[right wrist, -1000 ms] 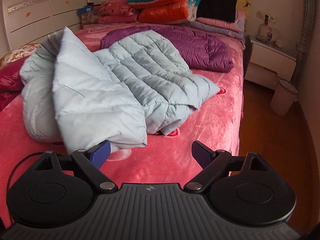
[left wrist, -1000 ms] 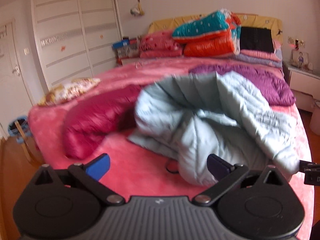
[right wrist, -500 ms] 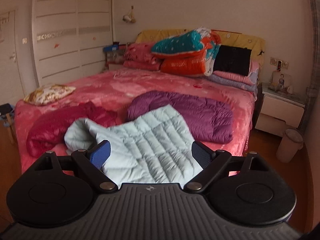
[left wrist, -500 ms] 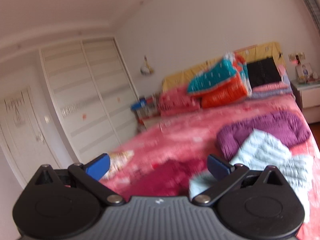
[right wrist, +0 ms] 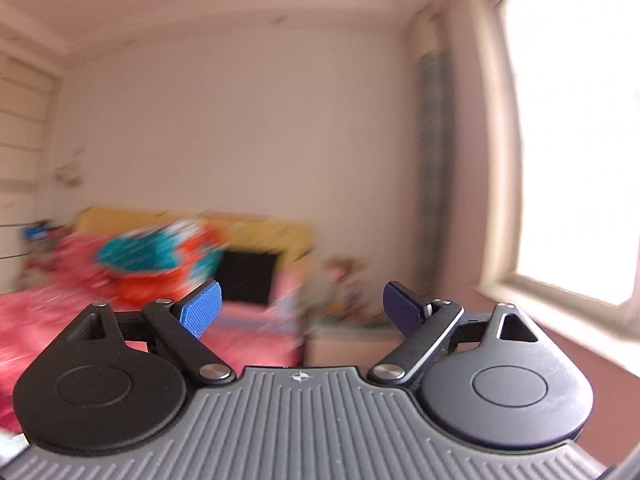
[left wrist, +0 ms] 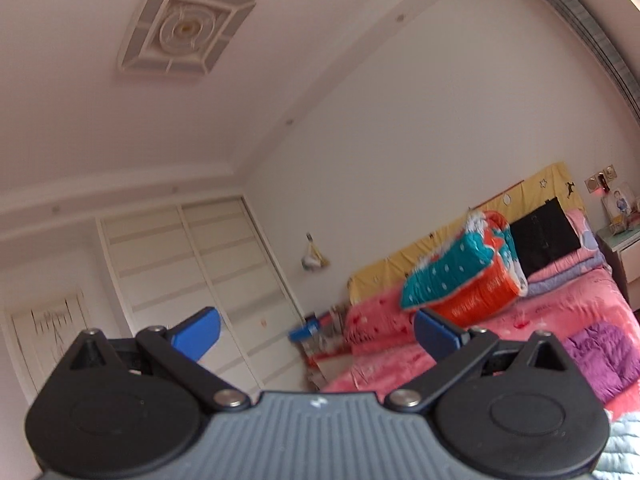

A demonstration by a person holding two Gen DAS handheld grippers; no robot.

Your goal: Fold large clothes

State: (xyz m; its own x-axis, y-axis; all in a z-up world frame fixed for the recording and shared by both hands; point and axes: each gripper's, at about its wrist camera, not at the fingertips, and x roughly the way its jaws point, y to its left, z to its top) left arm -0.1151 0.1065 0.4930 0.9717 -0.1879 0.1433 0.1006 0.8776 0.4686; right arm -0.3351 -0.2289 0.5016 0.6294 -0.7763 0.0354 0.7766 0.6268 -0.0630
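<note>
Both grippers are tilted up toward the walls and ceiling. My left gripper (left wrist: 316,334) is open and empty, high above the bed. Only a sliver of the light blue quilted jacket (left wrist: 618,446) shows at the lower right of the left wrist view, with a purple jacket (left wrist: 600,360) beyond it on the pink bed (left wrist: 560,308). My right gripper (right wrist: 302,312) is open and empty. The right wrist view is blurred and shows the head of the bed (right wrist: 48,312) at the left; no jacket shows there.
Folded teal and orange quilts (left wrist: 460,280) are stacked at the yellow headboard (left wrist: 532,188). White wardrobe doors (left wrist: 192,272) stand at the left. A nightstand (right wrist: 352,344) is by the bed and a bright window (right wrist: 576,132) at the right.
Both grippers have swung up and away from the bed. The light blue jacket, in front of both cameras a second ago, has dropped almost out of view. Both stay open.
</note>
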